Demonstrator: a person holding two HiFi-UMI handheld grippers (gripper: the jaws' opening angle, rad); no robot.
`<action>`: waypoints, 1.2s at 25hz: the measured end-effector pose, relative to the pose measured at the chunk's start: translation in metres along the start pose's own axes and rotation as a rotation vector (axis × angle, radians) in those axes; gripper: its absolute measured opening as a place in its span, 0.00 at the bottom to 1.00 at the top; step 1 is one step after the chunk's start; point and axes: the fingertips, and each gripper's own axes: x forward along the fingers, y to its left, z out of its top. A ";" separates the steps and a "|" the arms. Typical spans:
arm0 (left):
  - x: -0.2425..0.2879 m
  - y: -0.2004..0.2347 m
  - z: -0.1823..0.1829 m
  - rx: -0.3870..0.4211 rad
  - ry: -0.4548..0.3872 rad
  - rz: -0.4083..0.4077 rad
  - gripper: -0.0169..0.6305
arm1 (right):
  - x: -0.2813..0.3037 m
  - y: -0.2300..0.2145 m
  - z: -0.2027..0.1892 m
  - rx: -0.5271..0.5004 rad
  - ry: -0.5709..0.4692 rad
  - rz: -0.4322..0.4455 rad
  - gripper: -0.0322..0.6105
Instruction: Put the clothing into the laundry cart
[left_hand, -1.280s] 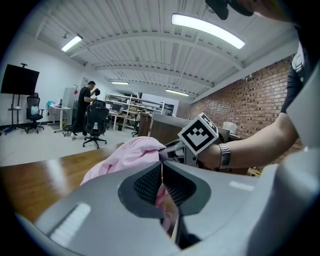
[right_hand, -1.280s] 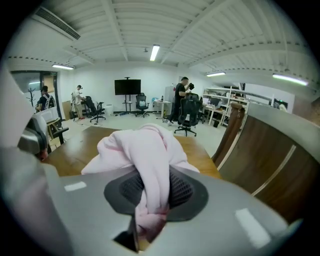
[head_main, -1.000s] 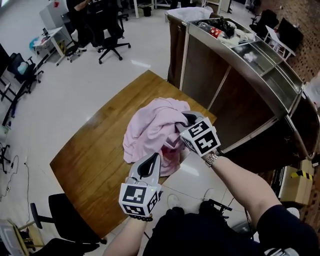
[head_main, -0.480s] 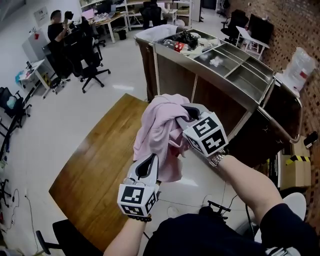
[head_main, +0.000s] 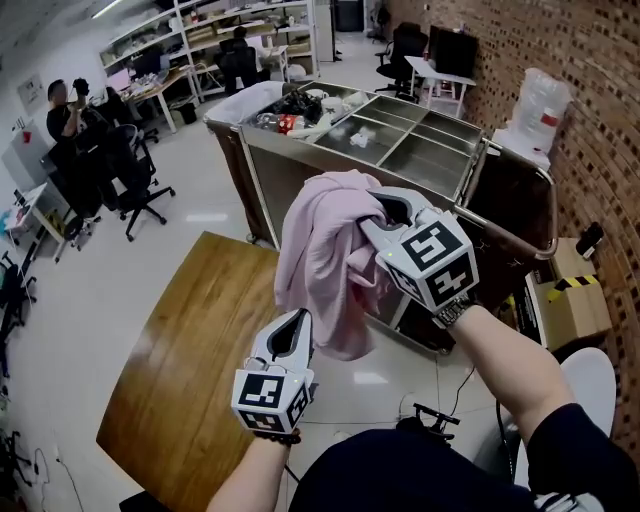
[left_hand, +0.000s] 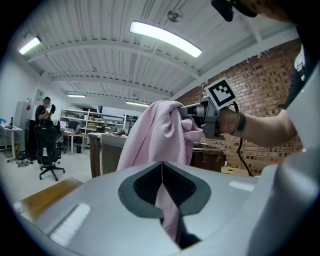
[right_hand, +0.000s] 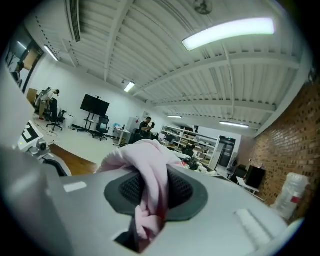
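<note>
A pink garment hangs in the air between the wooden table and the laundry cart. My right gripper is shut on a bunched fold at its top, and the cloth spills out between the pads. My left gripper is lower and nearer me, shut on a thin strip of the garment's lower part. In the left gripper view the garment drapes down from the right gripper. The cart has steel top compartments and a dark bag at its right end.
Clutter fills the cart's far compartment. On the floor at the right stands a cardboard box with striped tape, beside a brick wall. Office chairs and seated people at desks are at the far left.
Both grippers have lifted the pink garment off the table and carried it up toward the cart. The head view has swung so the cart is now straight ahead.
</note>
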 end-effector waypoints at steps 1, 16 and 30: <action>0.006 -0.007 0.002 0.002 -0.002 -0.018 0.04 | -0.011 -0.009 0.005 -0.005 -0.006 -0.020 0.18; 0.076 -0.117 0.028 0.026 -0.025 -0.225 0.04 | -0.163 -0.138 0.066 -0.062 -0.041 -0.282 0.18; 0.148 -0.195 0.024 0.057 -0.020 -0.318 0.04 | -0.245 -0.249 0.049 -0.038 -0.020 -0.429 0.18</action>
